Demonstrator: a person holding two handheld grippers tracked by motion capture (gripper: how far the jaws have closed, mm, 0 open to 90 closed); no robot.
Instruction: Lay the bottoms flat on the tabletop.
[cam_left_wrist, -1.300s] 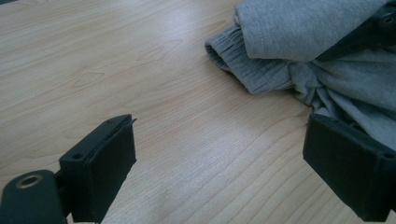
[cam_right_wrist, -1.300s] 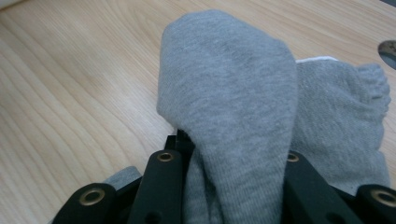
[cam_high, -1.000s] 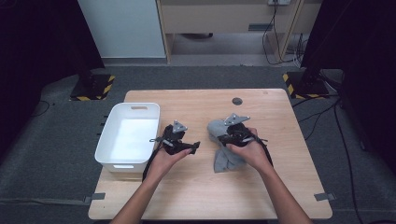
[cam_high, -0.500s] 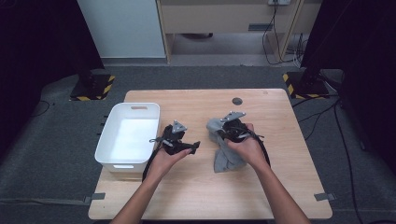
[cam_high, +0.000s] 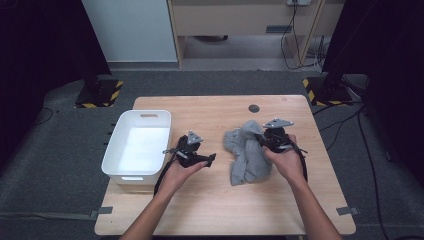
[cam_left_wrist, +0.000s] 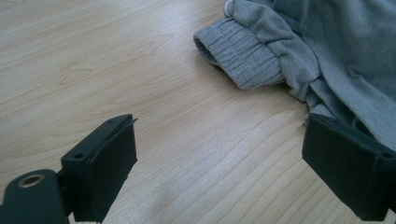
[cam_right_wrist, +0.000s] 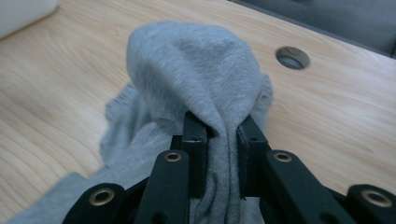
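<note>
A crumpled grey garment (cam_high: 248, 160) lies on the wooden table (cam_high: 210, 210), right of centre. My right gripper (cam_high: 264, 141) is at its upper right edge. Its jaws have just been closing, and in the right gripper view they (cam_right_wrist: 219, 140) are shut on a raised fold of the grey cloth (cam_right_wrist: 201, 65). My left gripper (cam_high: 211, 159) rests on the table to the garment's left, pointing toward it. In the left gripper view it (cam_left_wrist: 224, 172) stands wide open over bare wood, with a ribbed cuff (cam_left_wrist: 247, 56) just ahead and cloth beside its right jaw.
A white plastic bin (cam_high: 112, 155), empty, stands at the table's left edge, close to my left hand. A small round hole (cam_high: 254, 108) is in the tabletop beyond the garment, also seen as a cable hole (cam_right_wrist: 293, 57). Bare wood runs along the near edge.
My right gripper has closed on the garment and shifted a little to the right and up, pulling a fold of cloth with it. The left gripper has stayed where it was.
</note>
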